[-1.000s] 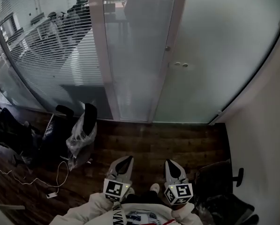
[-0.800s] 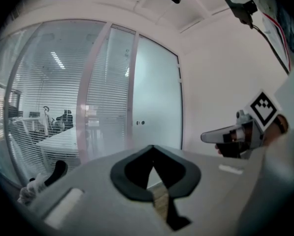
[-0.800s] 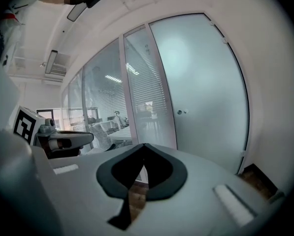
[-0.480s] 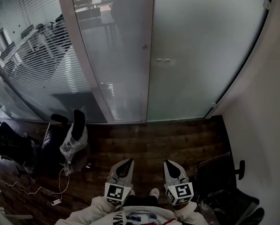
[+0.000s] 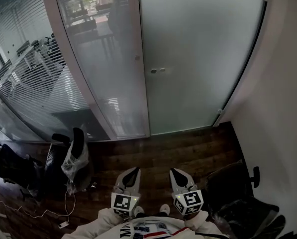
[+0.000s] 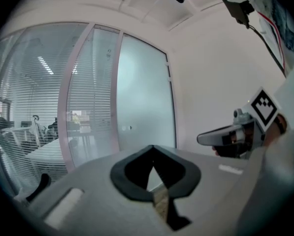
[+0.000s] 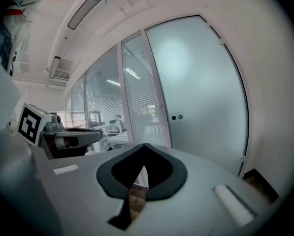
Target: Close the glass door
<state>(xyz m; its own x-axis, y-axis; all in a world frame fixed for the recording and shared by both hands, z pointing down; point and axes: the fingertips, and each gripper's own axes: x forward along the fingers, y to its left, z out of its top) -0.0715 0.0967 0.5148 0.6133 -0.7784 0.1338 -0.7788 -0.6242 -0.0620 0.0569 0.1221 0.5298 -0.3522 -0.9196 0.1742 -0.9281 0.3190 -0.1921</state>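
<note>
Dark wood floor [image 5: 178, 151], frosted glass door [image 5: 198, 59], two round fittings [image 5: 153, 70]

Both held low and side by side, a little apart, pointing at the glass door [image 5: 198, 59] and well short of it. The left gripper [image 5: 133, 172] has its jaws together with nothing in them; the right gripper [image 5: 174, 172] is the same, closed and empty. Pale sleeves [image 5: 96, 222] sit right behind them.

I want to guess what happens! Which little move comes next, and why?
Probably lift the right claw toward the two round fittings on the frosted glass door: it and the left claw sit low, shut and empty, far from the door.
</note>
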